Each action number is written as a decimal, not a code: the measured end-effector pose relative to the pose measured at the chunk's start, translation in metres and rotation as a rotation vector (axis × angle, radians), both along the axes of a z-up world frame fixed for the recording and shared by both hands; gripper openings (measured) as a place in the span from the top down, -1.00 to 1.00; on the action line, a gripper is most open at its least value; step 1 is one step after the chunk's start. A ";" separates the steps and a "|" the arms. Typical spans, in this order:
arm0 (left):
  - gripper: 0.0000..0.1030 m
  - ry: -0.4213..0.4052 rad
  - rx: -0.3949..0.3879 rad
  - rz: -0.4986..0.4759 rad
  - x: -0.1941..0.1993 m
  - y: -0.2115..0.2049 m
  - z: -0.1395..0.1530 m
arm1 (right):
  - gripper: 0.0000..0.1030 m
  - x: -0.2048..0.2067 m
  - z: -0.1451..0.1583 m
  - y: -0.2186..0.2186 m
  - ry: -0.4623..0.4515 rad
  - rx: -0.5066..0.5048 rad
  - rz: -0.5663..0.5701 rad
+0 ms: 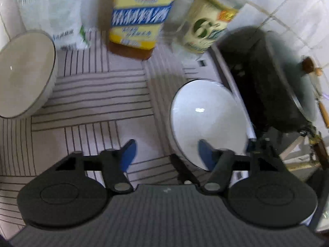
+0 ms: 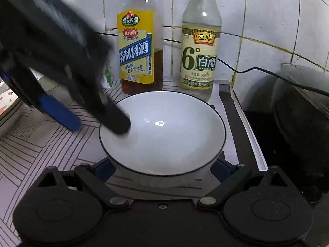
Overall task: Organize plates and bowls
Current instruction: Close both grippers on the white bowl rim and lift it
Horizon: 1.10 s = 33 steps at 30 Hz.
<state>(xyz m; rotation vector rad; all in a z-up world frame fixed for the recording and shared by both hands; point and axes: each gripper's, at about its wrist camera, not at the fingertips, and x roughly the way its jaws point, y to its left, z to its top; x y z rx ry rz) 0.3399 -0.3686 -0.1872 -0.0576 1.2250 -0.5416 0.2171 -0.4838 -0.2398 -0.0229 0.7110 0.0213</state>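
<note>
While looking down along both tools at the striped table [image 1: 92, 94]: white bowl [image 2: 162, 131] with a dark rim line, upright, mouth facing straight up. Round, so no long axis to record. Sits at the table's right edge, just beside the black wok [image 2: 298, 123] and in front of the yellow-label bottle [image 2: 137, 51] and the white vinegar bottle [image 2: 200, 49]; near both, contact not resolved.

Left gripper [image 2: 98, 123] tilted down from upper left, straddling the bowl's left rim: one finger tip inside the bowl, the blue-padded finger outside over the table. Released; clear gap between outer pad and bowl wall in the left wrist view.

Right gripper [image 2: 163, 168] flanking the near side of the bowl, low on its wall, fingers spread wide. Pads partly hidden under the rim; cannot tell whether pressing or merely beside.

Second, beige bowl [image 1: 24, 74] well apart at far left of the table.
</note>
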 end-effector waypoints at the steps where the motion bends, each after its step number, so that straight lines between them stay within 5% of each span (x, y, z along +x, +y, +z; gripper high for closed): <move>1: -0.06 0.006 0.002 0.002 0.002 0.000 -0.004 | -0.91 0.001 -0.001 -0.001 0.000 0.004 0.000; 8: 0.67 0.009 -0.053 -0.029 0.002 -0.008 -0.012 | -0.92 -0.002 -0.001 0.001 -0.012 0.013 0.016; 11: 0.67 -0.053 0.002 -0.071 -0.007 -0.015 -0.009 | -0.91 -0.005 0.001 0.003 -0.012 0.023 0.023; 20: 0.67 -0.053 0.021 -0.072 -0.029 0.007 0.002 | -0.91 -0.028 0.013 0.024 -0.032 0.008 0.067; 33: 0.65 -0.161 0.053 -0.055 -0.076 0.076 0.064 | -0.91 -0.073 0.067 0.087 -0.142 0.002 0.124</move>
